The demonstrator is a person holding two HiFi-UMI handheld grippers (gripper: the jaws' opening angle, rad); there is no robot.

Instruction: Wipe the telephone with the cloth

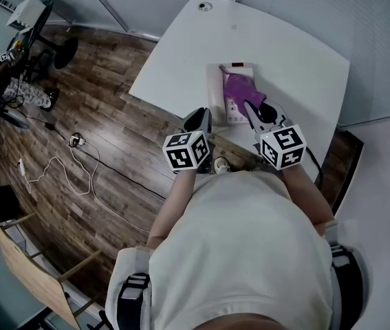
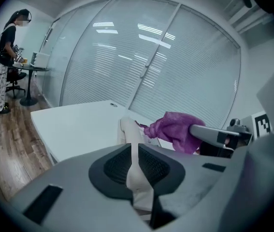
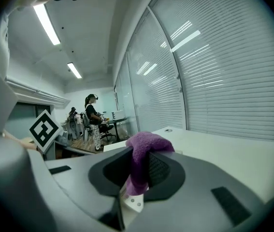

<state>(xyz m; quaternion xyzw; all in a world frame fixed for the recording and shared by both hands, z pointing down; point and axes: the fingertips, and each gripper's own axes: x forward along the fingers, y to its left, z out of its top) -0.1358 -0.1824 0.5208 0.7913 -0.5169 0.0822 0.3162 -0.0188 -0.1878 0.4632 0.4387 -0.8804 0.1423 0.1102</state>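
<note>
A pale telephone (image 1: 239,108) sits near the front edge of the white table (image 1: 277,40). My left gripper (image 2: 133,151) is shut on its beige handset (image 2: 128,132), which sticks out forward between the pads. In the head view the left gripper (image 1: 203,117) is at the phone's left side. My right gripper (image 3: 139,161) is shut on a purple cloth (image 3: 146,144). The cloth (image 1: 240,88) hangs over the phone's body, bunched in front of the right gripper (image 1: 251,107). From the left gripper view the cloth (image 2: 175,128) is just right of the handset.
A round cable hole (image 1: 204,6) lies at the table's far corner. Glass walls with blinds stand behind the table. Cables (image 1: 78,158) trail over the wooden floor at left. A person (image 2: 5,57) stands at a desk far off.
</note>
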